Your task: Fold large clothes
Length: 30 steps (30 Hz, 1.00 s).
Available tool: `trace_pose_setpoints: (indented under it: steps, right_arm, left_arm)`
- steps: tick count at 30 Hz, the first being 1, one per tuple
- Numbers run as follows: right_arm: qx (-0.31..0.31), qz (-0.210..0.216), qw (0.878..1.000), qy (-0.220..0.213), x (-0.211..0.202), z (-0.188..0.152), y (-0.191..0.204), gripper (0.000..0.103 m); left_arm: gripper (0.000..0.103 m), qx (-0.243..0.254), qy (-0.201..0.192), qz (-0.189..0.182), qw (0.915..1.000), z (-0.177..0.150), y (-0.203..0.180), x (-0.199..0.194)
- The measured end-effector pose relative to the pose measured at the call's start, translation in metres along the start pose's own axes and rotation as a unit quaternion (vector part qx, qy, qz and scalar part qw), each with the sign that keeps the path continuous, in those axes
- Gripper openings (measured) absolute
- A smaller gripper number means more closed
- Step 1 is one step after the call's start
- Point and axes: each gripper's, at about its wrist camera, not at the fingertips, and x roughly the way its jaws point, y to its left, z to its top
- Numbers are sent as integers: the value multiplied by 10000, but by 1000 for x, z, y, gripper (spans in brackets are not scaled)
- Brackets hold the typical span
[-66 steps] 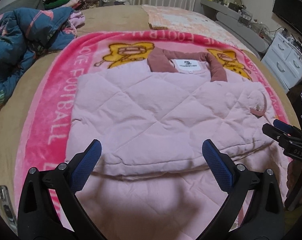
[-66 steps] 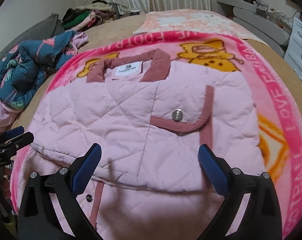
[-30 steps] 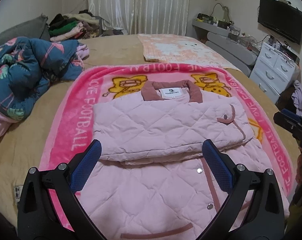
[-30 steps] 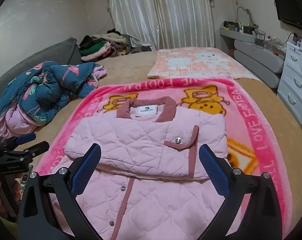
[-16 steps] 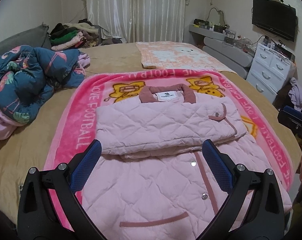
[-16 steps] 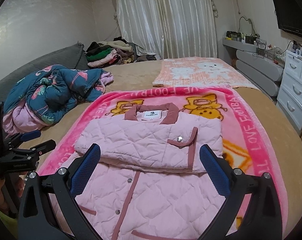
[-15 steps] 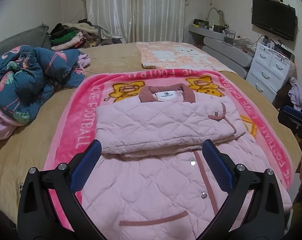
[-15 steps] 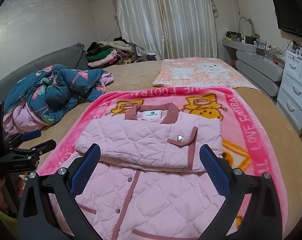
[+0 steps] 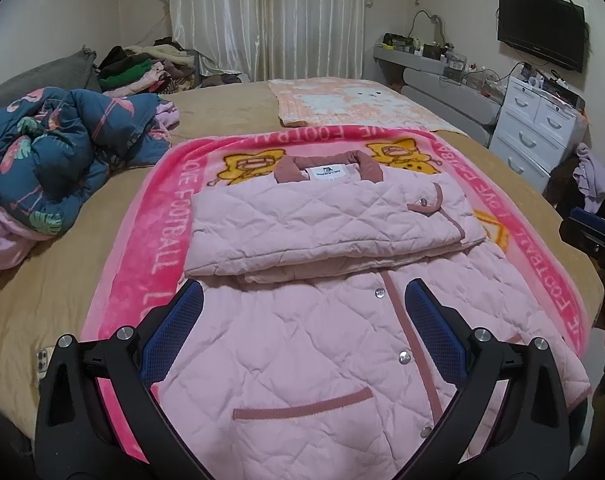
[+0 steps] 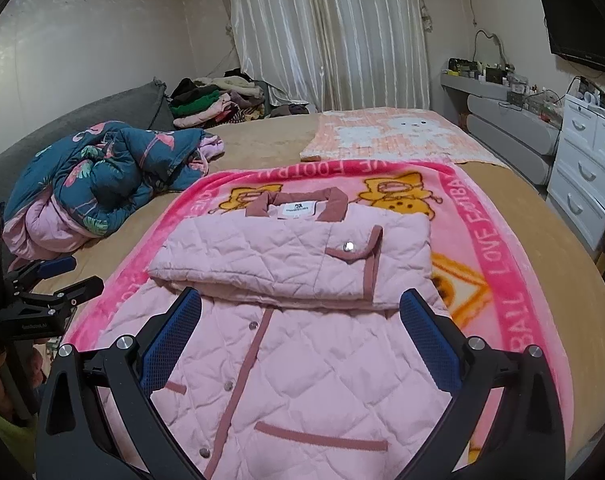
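Note:
A pink quilted jacket (image 9: 322, 340) with dusty-rose trim lies on a pink football blanket (image 9: 154, 248) on the bed. Its sleeves and upper part are folded into a band (image 9: 326, 224) below the collar; the lower front lies flat toward me. It also shows in the right wrist view (image 10: 302, 368). My left gripper (image 9: 302, 328) is open and empty, above the jacket's near part. My right gripper (image 10: 298, 332) is open and empty, also above the near part. Each gripper shows at the edge of the other's view: the right one (image 9: 594, 236) and the left one (image 10: 42, 300).
A crumpled dark-blue floral quilt (image 9: 50, 148) lies at the bed's left. An orange-and-white blanket (image 9: 350, 100) lies further back. A clothes pile (image 10: 214, 100) sits by the curtains. White drawers (image 9: 538, 128) and a wall TV (image 9: 542, 28) stand at the right.
Both grippers have pulled back and risen from the jacket, so more of the bed and room shows. The folded jacket has stayed in place. Both stay open.

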Motion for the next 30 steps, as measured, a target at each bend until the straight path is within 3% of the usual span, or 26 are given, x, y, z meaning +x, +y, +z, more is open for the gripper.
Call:
trace_pose_setpoints:
  steps: [14, 30]
  right_arm:
    - [55, -109, 9998, 136, -15, -34, -11, 99]
    - [174, -275, 9982, 507, -22, -81, -33, 99]
  left_arm:
    - [95, 17, -15, 44, 10000, -27, -5, -13]
    - [95, -15, 362, 203, 9991, -69, 9, -1]
